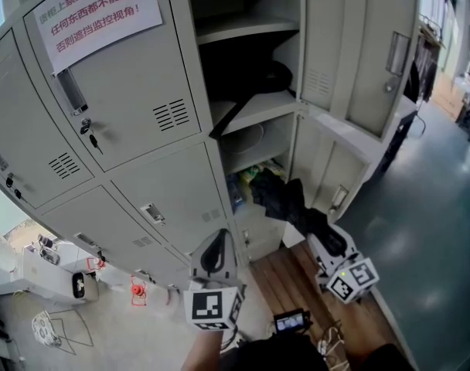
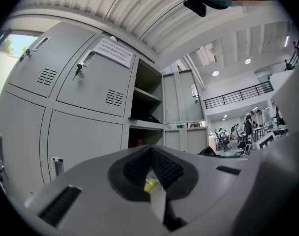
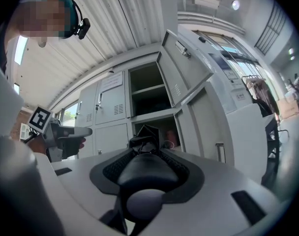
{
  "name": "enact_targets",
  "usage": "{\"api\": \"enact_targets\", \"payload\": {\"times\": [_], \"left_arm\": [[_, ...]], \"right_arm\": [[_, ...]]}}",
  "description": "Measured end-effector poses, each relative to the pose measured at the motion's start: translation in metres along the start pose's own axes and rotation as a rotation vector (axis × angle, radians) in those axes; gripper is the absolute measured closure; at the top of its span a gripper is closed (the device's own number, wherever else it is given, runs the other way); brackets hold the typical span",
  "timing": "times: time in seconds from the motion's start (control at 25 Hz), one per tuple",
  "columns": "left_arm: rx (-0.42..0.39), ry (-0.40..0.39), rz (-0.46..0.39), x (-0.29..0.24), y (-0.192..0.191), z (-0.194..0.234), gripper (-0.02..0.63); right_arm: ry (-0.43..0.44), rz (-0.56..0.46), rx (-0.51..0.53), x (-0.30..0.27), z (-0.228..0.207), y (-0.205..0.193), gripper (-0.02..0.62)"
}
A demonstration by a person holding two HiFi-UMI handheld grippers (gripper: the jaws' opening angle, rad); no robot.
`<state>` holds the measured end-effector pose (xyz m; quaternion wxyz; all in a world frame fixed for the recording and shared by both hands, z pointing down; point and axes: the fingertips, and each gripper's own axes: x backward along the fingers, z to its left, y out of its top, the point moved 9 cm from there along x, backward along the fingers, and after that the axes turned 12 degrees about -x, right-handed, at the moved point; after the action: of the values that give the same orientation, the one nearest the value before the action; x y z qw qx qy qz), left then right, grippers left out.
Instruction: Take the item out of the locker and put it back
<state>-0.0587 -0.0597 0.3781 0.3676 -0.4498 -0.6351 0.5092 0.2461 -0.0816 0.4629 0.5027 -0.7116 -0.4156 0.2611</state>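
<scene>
A black folded umbrella [image 1: 291, 199] is held level in front of the lower open compartment [image 1: 254, 178] of the grey locker. My right gripper [image 1: 318, 232] is shut on it. In the right gripper view the umbrella [image 3: 145, 170] fills the jaws, its round handle end nearest the camera and its bunched fabric pointing at the locker. My left gripper [image 1: 216, 244] hangs left of it, before the closed lower doors, its jaws together with nothing between them. The left gripper view shows those ribbed pads [image 2: 164, 167] meeting. The right gripper view also catches the left gripper [image 3: 66, 134].
Two locker doors [image 1: 357, 49] swing open to the right of the open column. A black bag [image 1: 254, 79] lies on a middle shelf. A key [image 1: 90, 136] hangs in the closed door under a paper notice [image 1: 96, 10]. White clutter [image 1: 57, 277] sits on the floor at left.
</scene>
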Motion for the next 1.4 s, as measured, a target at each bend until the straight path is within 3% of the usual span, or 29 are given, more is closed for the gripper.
{"api": "enact_targets", "payload": {"times": [0.36,0.64,1.08,1.4], "left_arm": [[-0.001,0.023,0.032,-0.001,-0.009,-0.004,0.614],[0.040,0.043,-0.005,-0.003,-0.005,-0.004,0.614],[0.057,0.051,0.005,-0.007,-0.016,0.004,0.614],[0.065,0.054,0.038,-0.022,-0.027,0.014,0.615]], "right_arm": [[-0.040,0.058,0.015,-0.038,-0.026,-0.045,0.430],[-0.090,0.092,0.069,-0.088,-0.046,-0.072,0.431],[-0.102,0.165,0.100,-0.178,-0.056,-0.090,0.431],[-0.089,0.115,0.099,-0.237,-0.071,-0.093,0.434]]}}
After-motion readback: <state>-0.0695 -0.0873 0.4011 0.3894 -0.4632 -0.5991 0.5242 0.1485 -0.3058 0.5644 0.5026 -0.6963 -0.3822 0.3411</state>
